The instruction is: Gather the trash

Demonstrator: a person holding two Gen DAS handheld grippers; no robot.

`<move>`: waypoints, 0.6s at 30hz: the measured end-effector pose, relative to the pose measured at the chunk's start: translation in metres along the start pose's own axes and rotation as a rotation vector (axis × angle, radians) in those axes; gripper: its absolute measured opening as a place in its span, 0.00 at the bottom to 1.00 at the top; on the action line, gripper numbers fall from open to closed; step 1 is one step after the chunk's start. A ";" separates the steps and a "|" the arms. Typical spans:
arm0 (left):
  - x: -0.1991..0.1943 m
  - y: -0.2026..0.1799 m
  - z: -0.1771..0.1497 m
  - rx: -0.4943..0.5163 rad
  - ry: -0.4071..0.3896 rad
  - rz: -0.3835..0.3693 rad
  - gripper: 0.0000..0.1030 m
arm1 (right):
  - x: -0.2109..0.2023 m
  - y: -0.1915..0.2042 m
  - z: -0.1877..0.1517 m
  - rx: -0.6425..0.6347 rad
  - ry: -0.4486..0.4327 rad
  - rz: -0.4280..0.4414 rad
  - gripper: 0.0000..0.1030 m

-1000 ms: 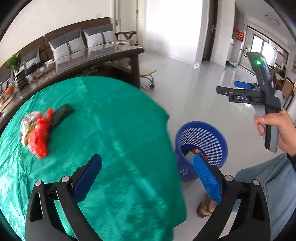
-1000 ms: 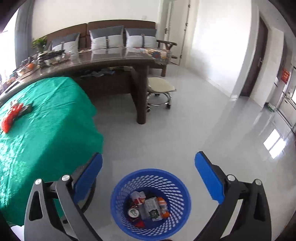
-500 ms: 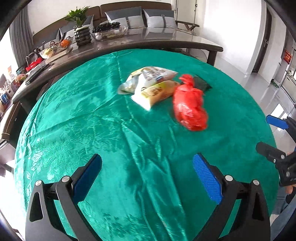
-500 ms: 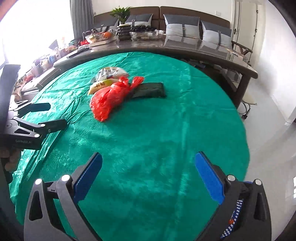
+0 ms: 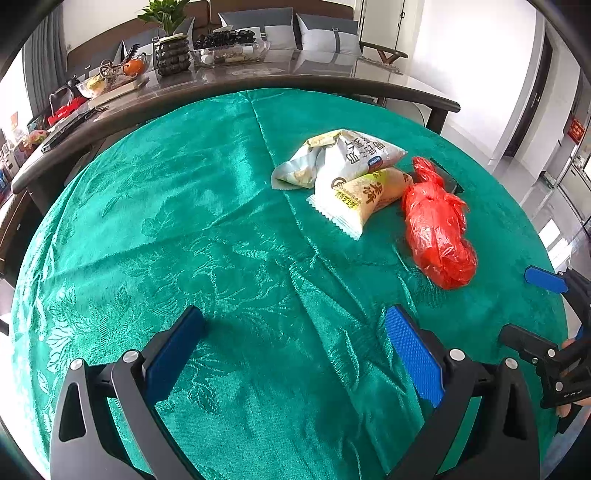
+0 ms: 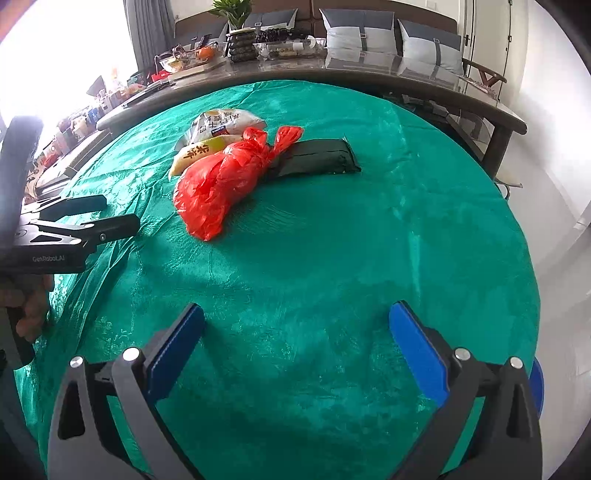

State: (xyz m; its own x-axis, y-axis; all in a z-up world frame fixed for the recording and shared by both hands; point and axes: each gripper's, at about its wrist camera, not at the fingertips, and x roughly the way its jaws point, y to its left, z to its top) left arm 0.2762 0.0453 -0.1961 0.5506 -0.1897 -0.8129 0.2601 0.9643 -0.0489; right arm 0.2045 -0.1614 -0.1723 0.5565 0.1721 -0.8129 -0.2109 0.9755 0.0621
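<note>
Trash lies on a round table under a green cloth (image 5: 207, 221): a knotted red plastic bag (image 5: 437, 236) (image 6: 221, 181), a pale green snack bag (image 5: 340, 155) (image 6: 221, 122), a yellow snack packet (image 5: 364, 195) (image 6: 199, 151) and a black packet (image 6: 317, 160), mostly hidden behind the red bag in the left wrist view. My left gripper (image 5: 294, 317) (image 6: 120, 212) hovers open over the cloth, short of the pile. My right gripper (image 6: 297, 312) (image 5: 517, 302) is open too, nearer the table's right side. Neither holds anything.
A dark curved counter (image 6: 332, 77) behind the table carries a potted plant (image 5: 170, 40), fruit trays and clutter. A sofa with grey cushions (image 6: 362, 33) lines the wall. A sliver of the blue basket (image 6: 537, 380) shows past the table's right edge. A hand (image 6: 29, 302) grips the left tool.
Both grippers swung from the blue floor basket back over the table. In the last half second both views closed in on the trash pile. Jaws stayed open.
</note>
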 end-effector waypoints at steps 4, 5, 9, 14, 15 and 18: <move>-0.001 0.004 -0.003 -0.002 0.013 0.044 0.95 | 0.002 0.000 0.011 0.067 0.007 0.044 0.95; 0.000 0.004 -0.004 0.007 0.021 0.060 0.95 | 0.003 0.000 0.016 0.093 0.006 0.062 0.95; -0.002 0.010 -0.006 0.036 0.024 0.041 0.95 | 0.011 0.018 0.050 0.121 -0.012 0.123 0.94; -0.002 0.011 -0.007 0.041 0.018 0.035 0.95 | 0.038 0.048 0.080 0.087 0.017 0.117 0.80; -0.002 0.010 -0.008 0.042 0.019 0.034 0.95 | 0.042 0.050 0.083 0.082 0.021 0.103 0.77; -0.002 0.010 -0.007 0.043 0.019 0.035 0.95 | 0.047 0.049 0.084 0.058 0.023 0.050 0.48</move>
State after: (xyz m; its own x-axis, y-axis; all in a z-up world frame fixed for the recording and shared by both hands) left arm 0.2723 0.0567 -0.1994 0.5450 -0.1523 -0.8245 0.2752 0.9614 0.0044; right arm 0.2876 -0.0945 -0.1590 0.5276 0.2183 -0.8210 -0.1907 0.9722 0.1359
